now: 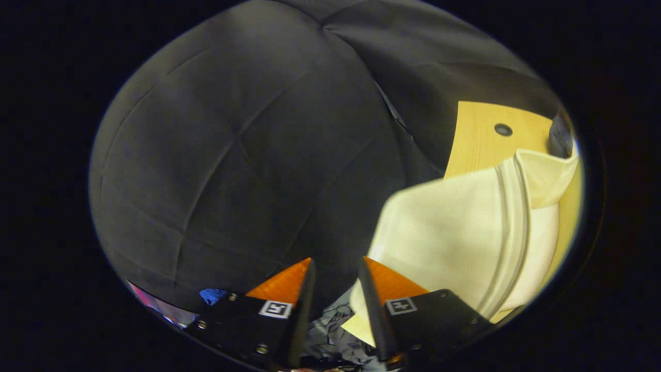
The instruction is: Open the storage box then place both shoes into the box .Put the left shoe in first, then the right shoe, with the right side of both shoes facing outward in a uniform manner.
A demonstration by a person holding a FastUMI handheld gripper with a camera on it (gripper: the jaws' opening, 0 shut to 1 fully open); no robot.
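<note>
A shoe (330, 330) with a black-and-white printed pattern sits low between the fingers, and only a small patch of it shows. My gripper (335, 263) is shut on that shoe, with its fingers a narrow gap apart and tilted up toward the booth wall. Just ahead and to the right of the right finger stands the cream-white storage box (454, 232). The box has a ribbed seam (516, 232) down its side and a flap (547, 175) sticking up at its far end. Whether the box stands open I cannot tell.
The box rests on a yellow wooden table (480, 139) with a small round hole (503, 129) beyond it. Black cloth wall (248, 144) rises ahead and to the left of the fingers. A dark object (560, 137) sits at the table's far right.
</note>
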